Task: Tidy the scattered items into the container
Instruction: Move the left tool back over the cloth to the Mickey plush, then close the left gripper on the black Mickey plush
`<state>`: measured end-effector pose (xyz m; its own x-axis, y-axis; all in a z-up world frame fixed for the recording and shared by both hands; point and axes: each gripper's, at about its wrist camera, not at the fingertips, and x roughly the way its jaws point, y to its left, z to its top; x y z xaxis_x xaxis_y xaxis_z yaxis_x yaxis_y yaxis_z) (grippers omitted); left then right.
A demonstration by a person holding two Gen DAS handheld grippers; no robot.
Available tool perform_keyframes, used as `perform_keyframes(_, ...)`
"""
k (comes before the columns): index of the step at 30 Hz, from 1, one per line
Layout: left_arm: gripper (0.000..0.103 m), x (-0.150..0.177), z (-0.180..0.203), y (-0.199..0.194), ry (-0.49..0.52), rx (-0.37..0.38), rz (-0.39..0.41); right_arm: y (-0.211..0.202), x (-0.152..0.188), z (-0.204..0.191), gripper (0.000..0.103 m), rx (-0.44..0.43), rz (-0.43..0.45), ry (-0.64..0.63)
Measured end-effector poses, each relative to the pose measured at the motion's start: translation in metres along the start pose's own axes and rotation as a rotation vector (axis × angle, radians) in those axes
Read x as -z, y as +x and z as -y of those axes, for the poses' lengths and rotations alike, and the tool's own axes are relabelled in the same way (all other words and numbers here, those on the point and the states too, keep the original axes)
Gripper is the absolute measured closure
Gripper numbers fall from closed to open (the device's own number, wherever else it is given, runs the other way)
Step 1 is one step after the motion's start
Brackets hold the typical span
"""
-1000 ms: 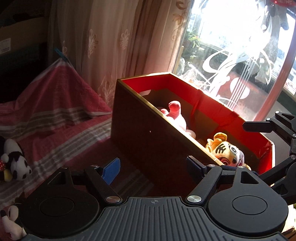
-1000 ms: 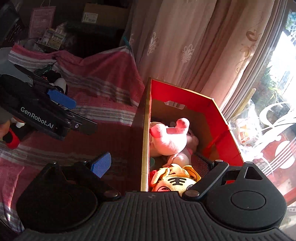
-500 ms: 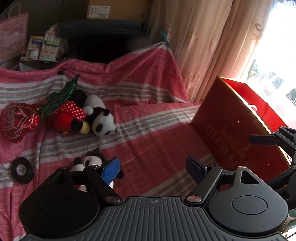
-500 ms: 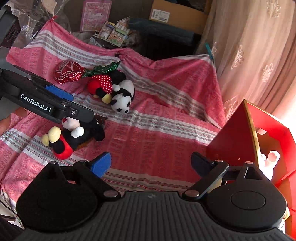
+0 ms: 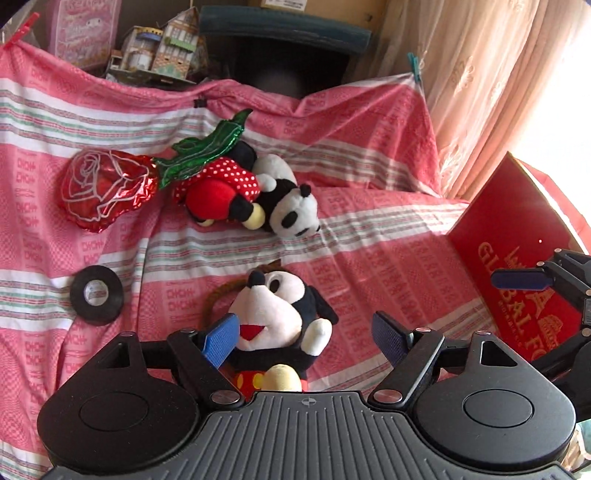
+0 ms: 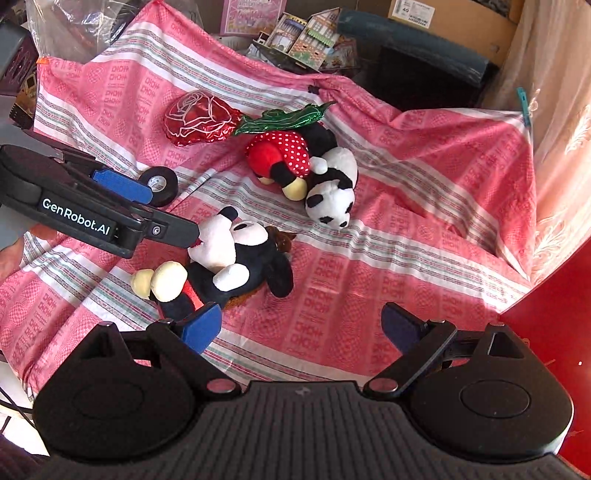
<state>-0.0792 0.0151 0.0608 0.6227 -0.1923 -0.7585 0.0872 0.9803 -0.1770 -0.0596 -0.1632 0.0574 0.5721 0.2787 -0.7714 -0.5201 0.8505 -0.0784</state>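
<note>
A Mickey Mouse plush (image 5: 280, 317) lies on the pink striped cloth (image 5: 369, 229), between my open left gripper's (image 5: 306, 338) fingers, nearer the left finger. It also shows in the right wrist view (image 6: 229, 266), with the left gripper (image 6: 122, 206) at its head. A panda plush (image 5: 291, 210) and a red polka-dot plush (image 5: 218, 184) lie together farther back. A red foil rose balloon (image 5: 107, 188) and a black tape roll (image 5: 96, 294) lie at the left. The red box (image 5: 517, 266) stands at the right. My right gripper (image 6: 301, 330) is open and empty above the cloth.
Paper model houses (image 5: 159, 55), a pink gift bag (image 5: 85, 29) and a dark bin (image 5: 288, 62) stand behind the cloth. A curtain (image 5: 491, 81) hangs at the right, beside the box. The right gripper shows at the right edge of the left wrist view (image 5: 546, 284).
Both grippers have swung left, away from the box and its plush toys, toward the cloth. The left gripper has come down around the Mickey plush. Both stay open.
</note>
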Motion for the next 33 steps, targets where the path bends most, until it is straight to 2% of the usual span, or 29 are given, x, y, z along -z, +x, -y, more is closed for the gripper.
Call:
perform_keyframes(6, 0.016, 0.014, -0.046, 0.012, -0.055, -0.051, -0.032, 0.015, -0.011, -0.009, 0.009, -0.018, -0.012, 0.012)
perform_keyframes(9, 0.027, 0.025, -0.067, 0.026, -0.058, -0.111, -0.079, 0.025, -0.016, -0.010, 0.009, -0.052, -0.018, 0.057)
perform_keyframes(12, 0.031, 0.036, -0.073, 0.042, -0.053, -0.105, -0.127, 0.036, -0.021, -0.014, 0.009, -0.061, -0.031, 0.086)
perform_keyframes(18, 0.030, 0.046, -0.044, 0.063, 0.011, -0.023, -0.157, 0.046, -0.020, -0.018, 0.009, -0.039, -0.047, 0.082)
perform_keyframes(24, 0.027, 0.052, -0.003, 0.080, 0.043, 0.061, -0.199, 0.049, -0.002, 0.013, 0.009, -0.007, -0.089, 0.116)
perform_keyframes(28, 0.020, 0.054, 0.021, 0.085, 0.066, 0.064, -0.193, 0.054, 0.013, 0.039, 0.009, -0.023, -0.115, 0.163)
perform_keyframes(33, 0.021, 0.049, 0.030, 0.076, 0.080, 0.100, -0.188, 0.066, 0.031, 0.053, 0.009, -0.085, -0.149, 0.198)
